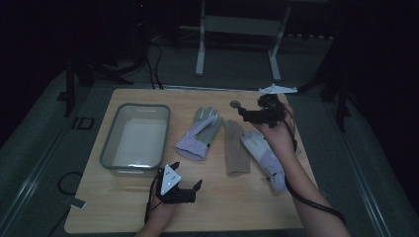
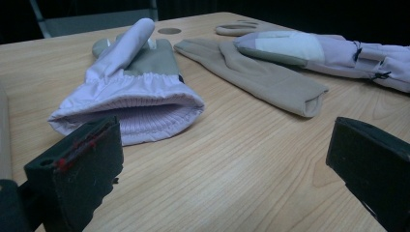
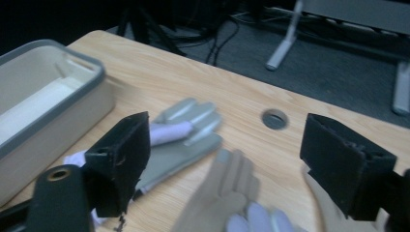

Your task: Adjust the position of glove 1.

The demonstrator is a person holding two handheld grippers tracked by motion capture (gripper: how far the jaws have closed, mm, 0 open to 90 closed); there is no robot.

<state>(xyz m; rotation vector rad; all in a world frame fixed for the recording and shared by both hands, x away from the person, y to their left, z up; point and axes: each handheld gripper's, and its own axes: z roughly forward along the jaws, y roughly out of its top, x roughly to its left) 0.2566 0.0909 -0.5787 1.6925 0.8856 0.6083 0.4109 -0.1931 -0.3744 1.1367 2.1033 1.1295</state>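
Open tools (image 1: 191, 189) near gloves (image 1: 199, 133)

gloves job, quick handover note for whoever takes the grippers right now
Left gripper: open, holding nothing, low over the table's near edge, jaws facing the cuff of the lilac and grey glove.
Right gripper: open, holding nothing, held above the far ends of the tan glove and the second lilac glove, which overlaps it.
Bin sits at the left, nothing in it.
Done: nothing gripped or moved yet.
Left: probably pick up all three gloves and put them in the bin.
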